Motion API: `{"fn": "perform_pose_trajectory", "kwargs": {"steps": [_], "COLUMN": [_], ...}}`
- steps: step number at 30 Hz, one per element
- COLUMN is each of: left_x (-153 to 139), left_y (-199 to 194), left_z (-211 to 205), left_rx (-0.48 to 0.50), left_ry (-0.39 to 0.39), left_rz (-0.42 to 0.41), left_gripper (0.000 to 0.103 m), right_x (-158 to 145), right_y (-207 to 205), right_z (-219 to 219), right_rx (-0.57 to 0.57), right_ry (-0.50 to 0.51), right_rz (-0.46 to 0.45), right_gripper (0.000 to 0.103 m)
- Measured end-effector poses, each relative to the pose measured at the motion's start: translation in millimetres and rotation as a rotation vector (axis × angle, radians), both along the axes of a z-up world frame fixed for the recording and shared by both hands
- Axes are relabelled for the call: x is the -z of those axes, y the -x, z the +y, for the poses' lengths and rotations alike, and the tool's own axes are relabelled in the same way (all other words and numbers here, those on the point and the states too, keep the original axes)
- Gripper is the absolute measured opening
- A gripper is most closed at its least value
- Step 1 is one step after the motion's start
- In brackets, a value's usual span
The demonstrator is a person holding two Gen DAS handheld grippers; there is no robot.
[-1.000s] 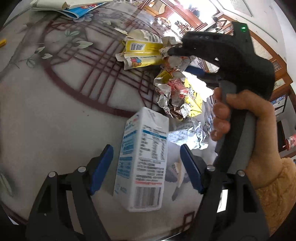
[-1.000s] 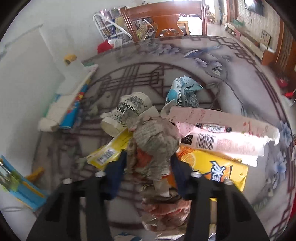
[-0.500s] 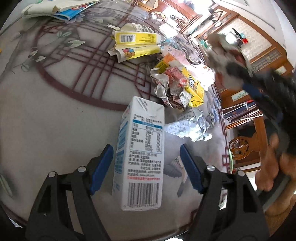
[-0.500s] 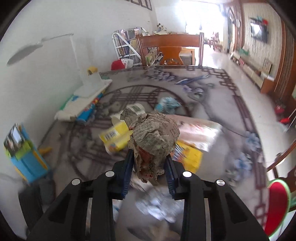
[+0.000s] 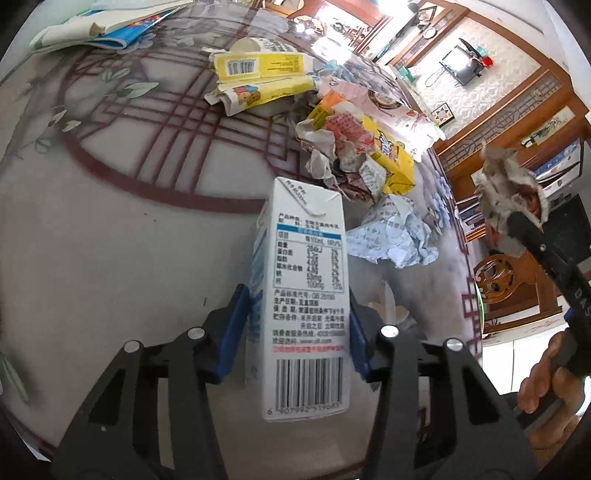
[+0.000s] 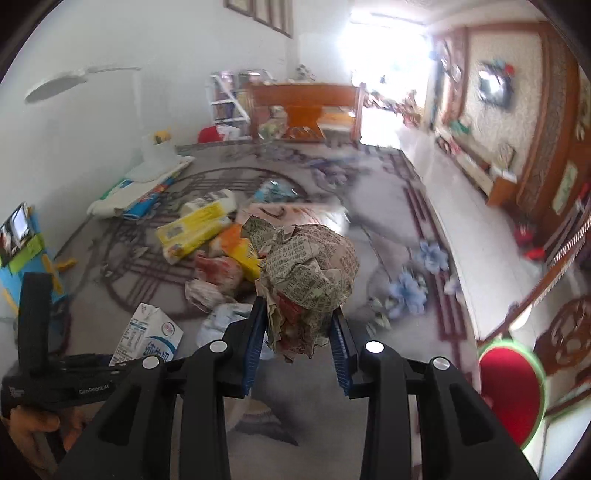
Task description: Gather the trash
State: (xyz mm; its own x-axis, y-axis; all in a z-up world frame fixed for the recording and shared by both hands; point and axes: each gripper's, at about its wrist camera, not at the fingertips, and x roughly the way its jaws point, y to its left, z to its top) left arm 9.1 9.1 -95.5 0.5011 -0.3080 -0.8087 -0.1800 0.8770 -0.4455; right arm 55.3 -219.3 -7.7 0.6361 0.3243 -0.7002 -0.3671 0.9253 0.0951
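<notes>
A white and blue milk carton (image 5: 308, 277) stands upright on the patterned round table (image 5: 92, 221). My left gripper (image 5: 297, 295) is closing on it, and its blue pads press on the carton's two sides. My right gripper (image 6: 298, 314) is shut on a crumpled newspaper ball (image 6: 310, 269), held in the air above the table's right side. The left wrist view shows that ball (image 5: 509, 192) at the right. Behind the carton lies a trash pile: a yellow box (image 5: 258, 66), a yellow juice carton (image 5: 388, 151), a crumpled wrapper (image 5: 340, 147) and crumpled white paper (image 5: 395, 236).
A blue and white booklet (image 5: 103, 26) lies at the table's far left. A white lamp (image 6: 74, 81) leans over the table, with a wooden chair (image 6: 306, 107) behind. A red stool (image 6: 509, 384) stands beyond the table's right edge.
The left jaws have closed from wide apart onto the milk carton. The right gripper has lifted the newspaper ball off the pile and carried it right, away from the left gripper.
</notes>
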Motion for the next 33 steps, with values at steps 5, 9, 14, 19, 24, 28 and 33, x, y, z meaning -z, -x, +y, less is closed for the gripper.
{"fn": "perform_pose_trajectory", "kwargs": {"steps": [5,9,14,19,24,28,33], "left_x": [-6,-16,-28,-41,-51,-58,-68], "left_y": [3,6,10,13,17,20,25], "left_z": [5,10,11,4,0,-6,-18], "left_rx": [-0.034,-0.079,-0.108,-0.108,-0.099,-0.090,-0.076], "left_ry": [0.016,0.015,-0.028,-0.101,-0.170,-0.201,-0.205], "left_rz": [-0.049,-0.107,-0.169,-0.229,-0.276,-0.297,-0.320], "left_gripper": [0.038,0.036,0.036,0.036,0.036,0.036,0.036], "right_x": [-3,-6,-9,-10,-13,-13,-11], "right_y": [-3,-1,2,3,6,6,7], "right_z": [-20,-25,-25,-30,-37,-45,-56], "right_rx": [0.051,0.057,0.054,0.056,0.062,0.074,0.090], "right_ry": [-0.044,-0.056,-0.035,-0.050,-0.055,-0.064,-0.052], "right_rz": [-0.007,-0.023,-0.052,-0.051,-0.069,-0.070,-0.081], "right_gripper": [0.032,0.032,0.033,0.033,0.033,0.033,0.033]}}
